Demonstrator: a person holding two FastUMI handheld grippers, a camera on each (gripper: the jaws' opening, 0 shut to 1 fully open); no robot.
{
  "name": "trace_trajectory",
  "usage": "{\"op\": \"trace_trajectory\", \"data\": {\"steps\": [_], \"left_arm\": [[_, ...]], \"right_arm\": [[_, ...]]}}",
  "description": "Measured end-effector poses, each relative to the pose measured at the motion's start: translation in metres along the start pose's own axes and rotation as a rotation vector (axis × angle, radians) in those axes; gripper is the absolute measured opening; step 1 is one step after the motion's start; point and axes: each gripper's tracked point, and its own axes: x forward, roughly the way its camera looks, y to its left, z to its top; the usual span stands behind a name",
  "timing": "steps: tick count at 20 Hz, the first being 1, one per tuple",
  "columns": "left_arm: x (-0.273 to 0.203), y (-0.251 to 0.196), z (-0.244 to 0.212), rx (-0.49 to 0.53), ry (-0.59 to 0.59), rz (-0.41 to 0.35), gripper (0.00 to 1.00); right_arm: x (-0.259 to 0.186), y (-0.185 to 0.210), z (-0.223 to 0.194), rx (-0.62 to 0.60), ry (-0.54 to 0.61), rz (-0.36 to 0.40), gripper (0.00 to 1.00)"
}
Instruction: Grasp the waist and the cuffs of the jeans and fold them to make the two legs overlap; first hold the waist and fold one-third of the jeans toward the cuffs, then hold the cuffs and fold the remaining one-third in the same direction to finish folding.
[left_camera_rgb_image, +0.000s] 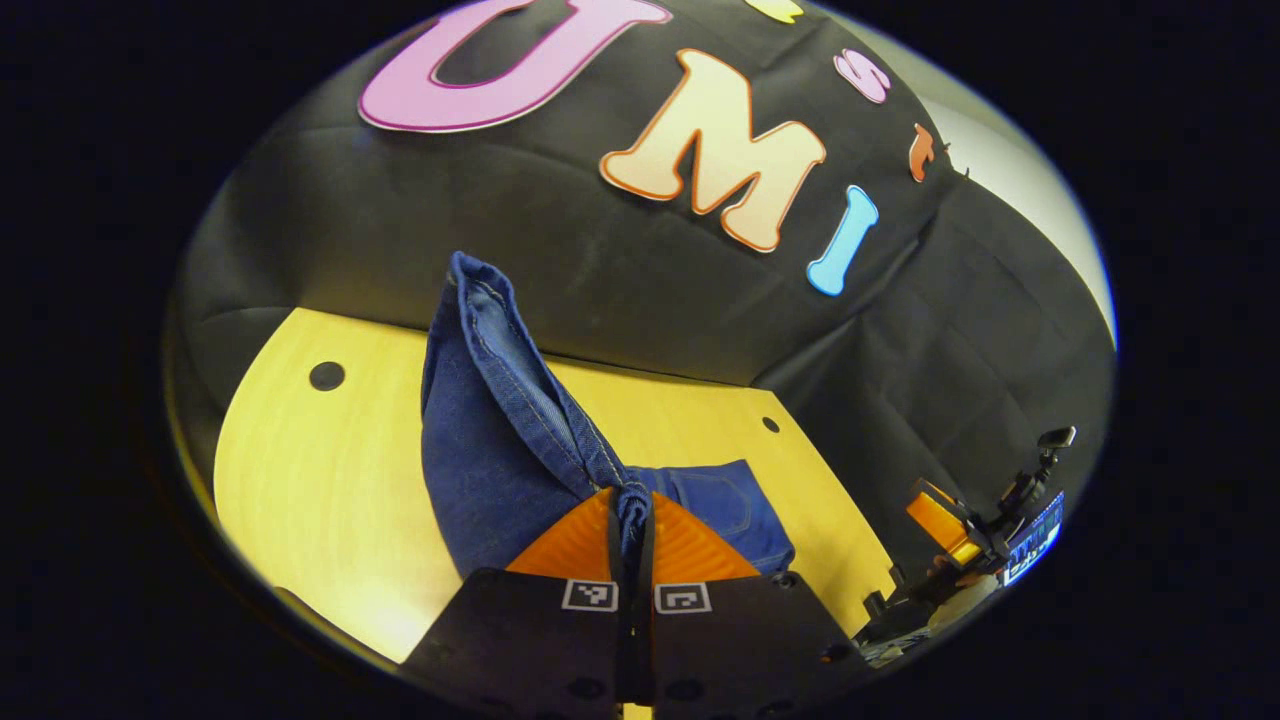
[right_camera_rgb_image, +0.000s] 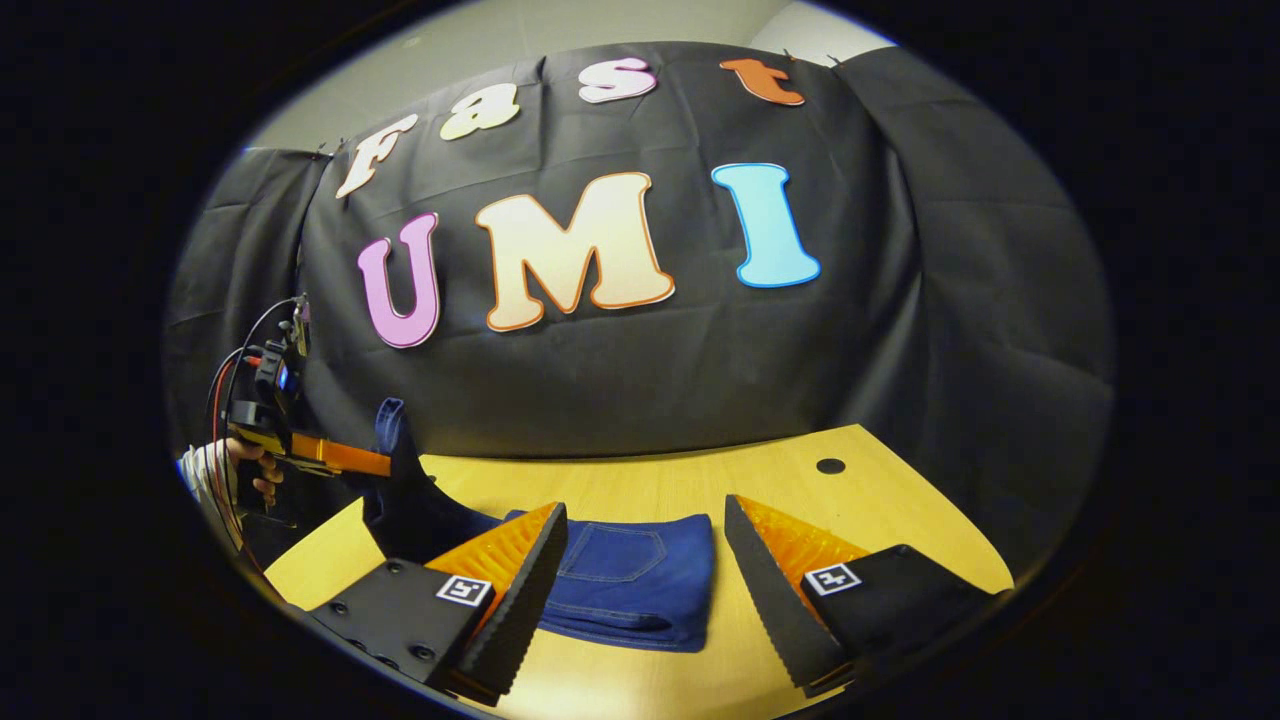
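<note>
Dark blue jeans (right_camera_rgb_image: 625, 580) lie partly folded on the yellow table (right_camera_rgb_image: 800, 480), back pocket facing up. In the left gripper view my left gripper (left_camera_rgb_image: 630, 520) is shut on a bunched end of the jeans (left_camera_rgb_image: 500, 440), and that end stands lifted above the table. In the right gripper view the left gripper (right_camera_rgb_image: 385, 470), held by a hand (right_camera_rgb_image: 262, 480), shows at far left with the raised denim hanging from it. My right gripper (right_camera_rgb_image: 645, 590) is open, its fingers (right_camera_rgb_image: 520, 570) spread on either side of the folded part, just short of it.
The table (left_camera_rgb_image: 320, 470) has round holes, one (left_camera_rgb_image: 327, 376) near its far corner and another (right_camera_rgb_image: 830, 465) at the back. The black cloth wall rises right behind the table. My right gripper (left_camera_rgb_image: 960, 540) shows off the table's edge in the left gripper view.
</note>
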Motion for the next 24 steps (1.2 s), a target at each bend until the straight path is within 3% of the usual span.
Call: {"op": "trace_trajectory", "data": {"steps": [5,11,15,20,22,24], "left_arm": [[0.041,-0.057,-0.006,0.056,0.020,-0.044,0.00],[0.106,-0.109,-0.047,0.091,0.079,-0.080,0.00],[0.146,-0.128,-0.089,0.126,0.139,-0.057,0.00],[0.173,-0.117,-0.140,0.223,0.187,0.061,0.00],[0.173,-0.122,-0.139,0.250,0.149,0.093,0.11],[0.161,-0.135,-0.120,0.273,0.050,0.113,0.46]], "right_arm": [[-0.008,-0.037,0.009,-0.004,-0.002,-0.008,0.97],[-0.013,-0.065,0.007,-0.014,0.016,0.009,0.97],[-0.013,-0.075,-0.005,-0.038,0.046,0.036,0.98],[-0.009,-0.081,-0.012,-0.041,0.060,0.094,0.98],[-0.007,-0.079,-0.006,-0.033,0.045,0.114,0.98],[-0.008,-0.071,0.006,-0.028,0.009,0.127,0.97]]}}
